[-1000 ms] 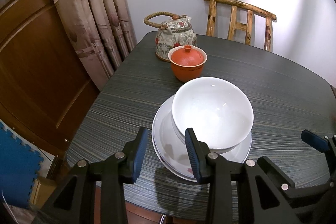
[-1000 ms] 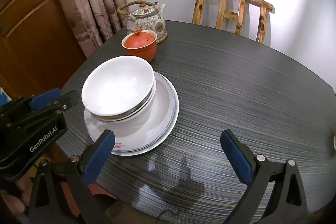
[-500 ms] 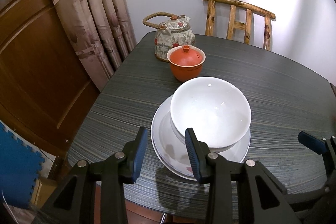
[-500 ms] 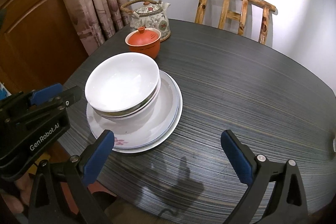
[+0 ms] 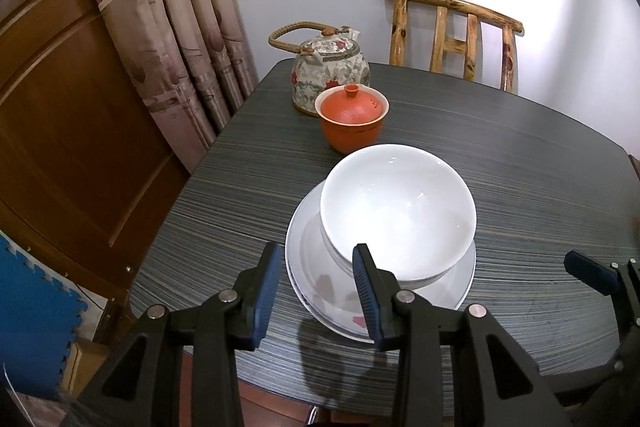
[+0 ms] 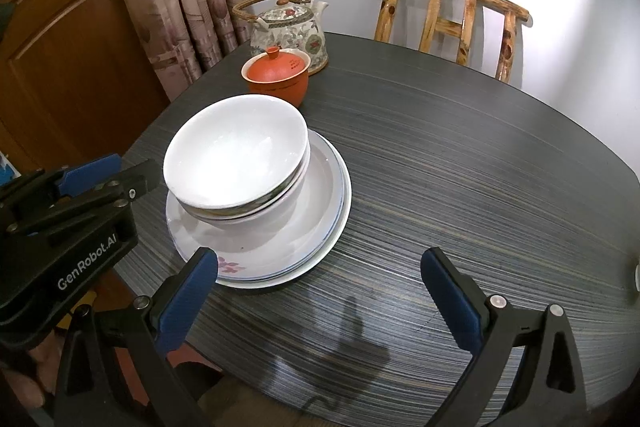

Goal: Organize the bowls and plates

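Bowls point(image 5: 398, 211) sit nested on a stack of plates point(image 5: 464, 279) at the near left part of the dark table point(image 5: 520, 163), so the crockery already forms one pile. In the left wrist view, the left gripper point(image 5: 314, 291) hovers above the near rim of the plates, jaws parted with nothing between them; its right finger overlaps the bowl rim in the picture, though contact cannot be told. A red lidded cup point(image 5: 352, 119) stands just beyond the bowls, with a floral teapot point(image 5: 330, 79) behind it and a wooden chair point(image 5: 452, 35) at the far edge. In the right wrist view, the right gripper point(image 6: 318, 289) hangs over bare table to the right of the plates point(image 6: 320, 227), spread wide and empty, its left finger just beside the flower-marked rim. The bowls point(image 6: 236, 155) lean slightly left. Both tools look clear of the pile, which suggests stacking is finished.
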Demonstrator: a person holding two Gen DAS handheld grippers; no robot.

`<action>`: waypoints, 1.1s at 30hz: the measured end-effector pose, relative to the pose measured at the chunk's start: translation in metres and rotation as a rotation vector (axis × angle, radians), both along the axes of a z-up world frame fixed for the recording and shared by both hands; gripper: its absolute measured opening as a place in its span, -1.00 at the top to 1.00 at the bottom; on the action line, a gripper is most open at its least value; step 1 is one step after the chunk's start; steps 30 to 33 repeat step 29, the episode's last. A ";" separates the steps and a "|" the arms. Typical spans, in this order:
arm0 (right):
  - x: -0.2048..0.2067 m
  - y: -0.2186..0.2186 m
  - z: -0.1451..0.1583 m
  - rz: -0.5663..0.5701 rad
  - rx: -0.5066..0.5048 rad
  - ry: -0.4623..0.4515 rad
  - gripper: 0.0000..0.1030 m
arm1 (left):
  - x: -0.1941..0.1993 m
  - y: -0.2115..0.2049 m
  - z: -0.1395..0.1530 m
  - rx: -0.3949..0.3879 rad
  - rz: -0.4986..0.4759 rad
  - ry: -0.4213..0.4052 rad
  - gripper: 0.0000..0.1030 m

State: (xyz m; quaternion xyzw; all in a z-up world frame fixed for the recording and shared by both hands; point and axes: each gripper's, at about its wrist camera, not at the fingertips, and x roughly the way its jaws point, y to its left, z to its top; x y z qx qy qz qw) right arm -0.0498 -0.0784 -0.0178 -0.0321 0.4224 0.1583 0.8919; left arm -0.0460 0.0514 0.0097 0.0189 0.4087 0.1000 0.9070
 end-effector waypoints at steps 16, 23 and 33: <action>-0.001 0.002 -0.003 0.005 0.002 0.015 -0.96 | -0.002 0.002 -0.001 -0.005 -0.001 0.003 0.27; -0.001 0.002 -0.003 0.004 0.004 0.018 -0.96 | -0.004 0.000 0.000 0.004 -0.014 -0.009 0.27; -0.001 0.002 -0.002 0.005 0.003 0.014 -0.96 | -0.006 -0.003 0.001 0.000 -0.022 -0.006 0.27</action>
